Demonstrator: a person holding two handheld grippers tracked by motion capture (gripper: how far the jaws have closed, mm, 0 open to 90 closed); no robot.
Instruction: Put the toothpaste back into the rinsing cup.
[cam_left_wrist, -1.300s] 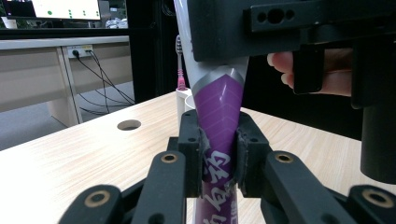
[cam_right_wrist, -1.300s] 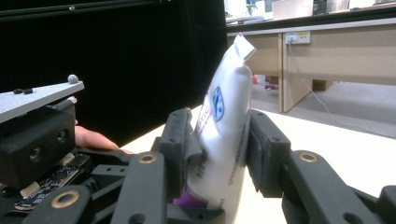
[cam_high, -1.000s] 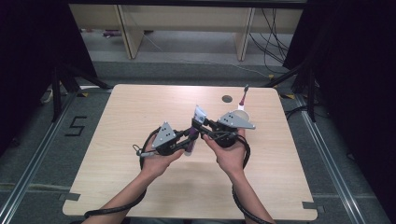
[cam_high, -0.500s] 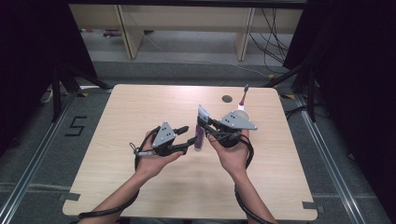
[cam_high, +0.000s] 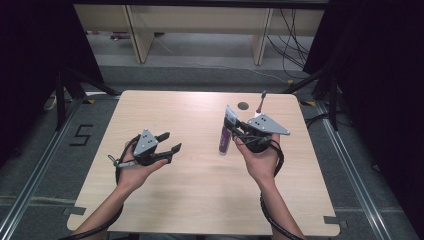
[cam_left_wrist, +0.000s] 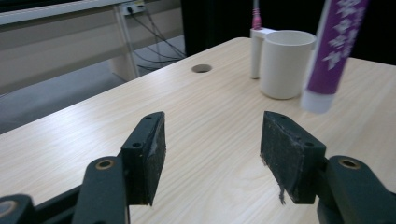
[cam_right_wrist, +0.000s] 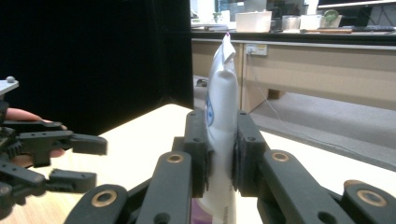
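Right gripper (cam_right_wrist: 219, 154) clamped hard on the purple-and-white tube (cam_high: 226, 132), held cap-down above the table (cam_high: 200, 190) near the white cup (cam_left_wrist: 286, 63) — left gripper (cam_left_wrist: 212, 154), jaws just opened and empty, well apart — best kept upright, grip firm, while lowered toward the cup.

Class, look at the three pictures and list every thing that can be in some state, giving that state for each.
Left gripper: open, nothing between its jaws, which have just been opening.
Right gripper: shut on the toothpaste tube.
Toothpaste tube: held upright off the table, cap end down.
White mug: standing upright on the table, a toothbrush in it.
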